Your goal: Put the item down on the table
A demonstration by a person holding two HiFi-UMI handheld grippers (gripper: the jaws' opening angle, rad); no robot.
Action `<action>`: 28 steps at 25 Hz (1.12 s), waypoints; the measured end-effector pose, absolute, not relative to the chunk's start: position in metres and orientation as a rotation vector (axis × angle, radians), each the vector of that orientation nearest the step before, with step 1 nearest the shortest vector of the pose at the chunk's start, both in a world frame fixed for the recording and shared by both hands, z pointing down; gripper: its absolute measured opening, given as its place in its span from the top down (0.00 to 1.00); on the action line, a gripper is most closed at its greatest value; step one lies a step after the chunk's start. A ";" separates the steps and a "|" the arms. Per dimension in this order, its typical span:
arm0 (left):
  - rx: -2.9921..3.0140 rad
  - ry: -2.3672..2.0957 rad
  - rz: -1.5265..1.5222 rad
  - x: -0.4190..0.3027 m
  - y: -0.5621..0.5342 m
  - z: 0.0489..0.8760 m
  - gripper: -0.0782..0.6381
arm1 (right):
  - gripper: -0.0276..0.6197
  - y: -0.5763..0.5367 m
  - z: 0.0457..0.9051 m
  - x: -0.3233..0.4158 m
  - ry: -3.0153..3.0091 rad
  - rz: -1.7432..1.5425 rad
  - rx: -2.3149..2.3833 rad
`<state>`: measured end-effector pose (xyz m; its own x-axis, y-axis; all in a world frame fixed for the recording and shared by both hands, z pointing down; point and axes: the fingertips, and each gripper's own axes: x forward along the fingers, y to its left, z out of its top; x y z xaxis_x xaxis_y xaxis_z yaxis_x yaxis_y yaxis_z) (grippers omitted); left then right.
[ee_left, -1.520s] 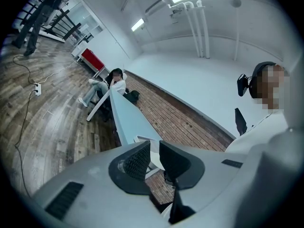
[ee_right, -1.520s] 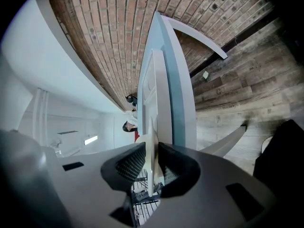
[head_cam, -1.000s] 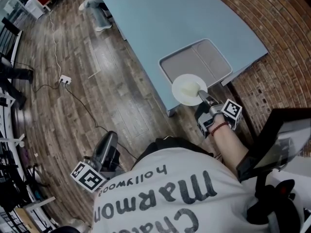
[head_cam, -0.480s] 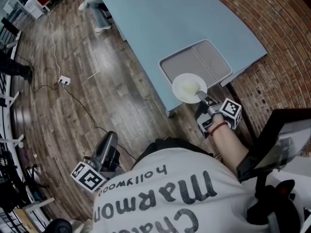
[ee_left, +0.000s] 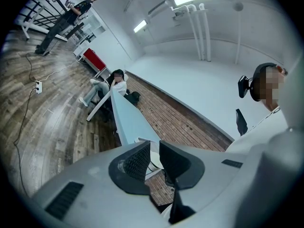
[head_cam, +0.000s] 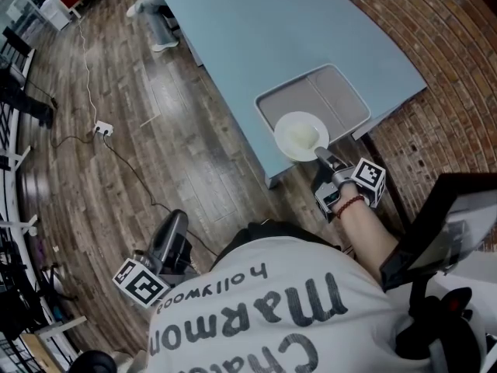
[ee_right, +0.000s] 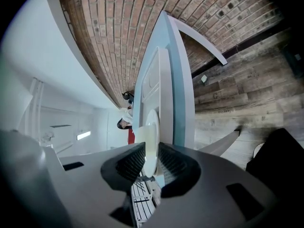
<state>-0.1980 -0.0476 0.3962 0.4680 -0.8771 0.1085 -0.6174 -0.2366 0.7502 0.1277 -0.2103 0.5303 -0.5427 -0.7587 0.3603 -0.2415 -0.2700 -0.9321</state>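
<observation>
A white round plate [head_cam: 300, 136] hangs over the near corner of the light blue table [head_cam: 295, 29], overlapping the front of a grey two-part tray [head_cam: 342, 99]. My right gripper [head_cam: 321, 155] is shut on the plate's near rim. In the right gripper view the plate [ee_right: 151, 127] stands edge-on between the fingers, with the tray [ee_right: 164, 84] and table [ee_right: 184, 99] just beyond it. My left gripper [head_cam: 172, 235] hangs low at my left side over the wooden floor, far from the table. Its jaws [ee_left: 154, 159] stand close together with nothing between them.
A power strip [head_cam: 103, 128] with trailing cables lies on the wooden floor to the left. Someone sits at the table's far end [head_cam: 155, 10]. A brick strip [head_cam: 443, 123] runs along the right, and a black stand [head_cam: 443, 224] is close by my right arm.
The right gripper has carried the plate slightly forward, so it covers more of the tray's front. The left gripper has not moved.
</observation>
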 end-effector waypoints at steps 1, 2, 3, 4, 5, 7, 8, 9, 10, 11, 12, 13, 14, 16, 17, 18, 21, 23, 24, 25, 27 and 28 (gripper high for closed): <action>1.960 -1.243 -0.436 -0.198 -0.048 0.396 0.80 | 0.84 -0.211 0.530 0.128 1.605 -1.869 -1.225; 1.959 -1.244 -0.437 -0.198 -0.048 0.396 0.80 | 0.84 -0.211 0.530 0.128 1.607 -1.868 -1.224; 1.959 -1.244 -0.437 -0.198 -0.048 0.396 0.80 | 0.84 -0.211 0.530 0.128 1.609 -1.867 -1.224; 1.959 -1.244 -0.438 -0.198 -0.047 0.396 0.80 | 0.84 -0.211 0.530 0.129 1.611 -1.865 -1.226; 1.959 -1.244 -0.438 -0.198 -0.046 0.396 0.80 | 0.84 -0.210 0.530 0.129 1.611 -1.864 -1.227; 1.959 -1.245 -0.437 -0.199 -0.045 0.395 0.80 | 0.84 -0.209 0.529 0.127 1.611 -1.865 -1.225; 1.959 -1.246 -0.437 -0.199 -0.045 0.395 0.80 | 0.84 -0.209 0.529 0.127 1.610 -1.867 -1.227; 1.959 -1.246 -0.438 -0.200 -0.046 0.395 0.80 | 0.84 -0.209 0.529 0.127 1.608 -1.869 -1.231; 1.958 -1.246 -0.439 -0.200 -0.046 0.395 0.80 | 0.84 -0.209 0.529 0.128 1.607 -1.871 -1.234; 1.957 -1.247 -0.440 -0.200 -0.046 0.395 0.80 | 0.84 -0.209 0.529 0.128 1.606 -1.873 -1.235; 1.956 -1.247 -0.440 -0.200 -0.047 0.395 0.80 | 0.84 -0.209 0.529 0.128 1.606 -1.873 -1.233; 1.955 -1.248 -0.439 -0.199 -0.047 0.396 0.80 | 0.84 -0.210 0.529 0.128 1.608 -1.872 -1.228; 1.955 -1.248 -0.439 -0.199 -0.046 0.396 0.80 | 0.84 -0.210 0.529 0.128 1.609 -1.871 -1.226; 1.954 -1.249 -0.440 -0.198 -0.046 0.397 0.80 | 0.84 -0.209 0.529 0.128 1.602 -1.873 -1.227; 1.955 -1.249 -0.441 -0.198 -0.046 0.397 0.80 | 0.84 -0.209 0.529 0.128 1.597 -1.875 -1.226; 1.955 -1.249 -0.442 -0.198 -0.046 0.397 0.80 | 0.84 -0.209 0.530 0.128 1.594 -1.877 -1.222; 1.956 -1.250 -0.443 -0.198 -0.043 0.396 0.80 | 0.84 -0.207 0.527 0.128 1.598 -1.876 -1.209; 1.957 -1.248 -0.444 -0.196 -0.038 0.391 0.80 | 0.84 -0.201 0.522 0.130 1.590 -1.880 -1.216; 1.957 -1.247 -0.445 -0.195 -0.036 0.389 0.80 | 0.84 -0.198 0.520 0.131 1.585 -1.881 -1.218; 1.957 -1.245 -0.445 -0.194 -0.035 0.388 0.80 | 0.84 -0.197 0.518 0.133 1.584 -1.878 -1.218; 1.959 -1.240 -0.446 -0.193 -0.036 0.388 0.80 | 0.84 -0.197 0.516 0.135 1.583 -1.872 -1.218; 1.961 -1.237 -0.446 -0.192 -0.037 0.388 0.80 | 0.84 -0.197 0.515 0.136 1.585 -1.870 -1.222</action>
<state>-0.1922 -0.0366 0.3879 0.4695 -0.8772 0.1006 -0.6113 -0.2408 0.7539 0.1360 -0.1966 0.5154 -0.5378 -0.7633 0.3580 -0.2282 -0.2771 -0.9334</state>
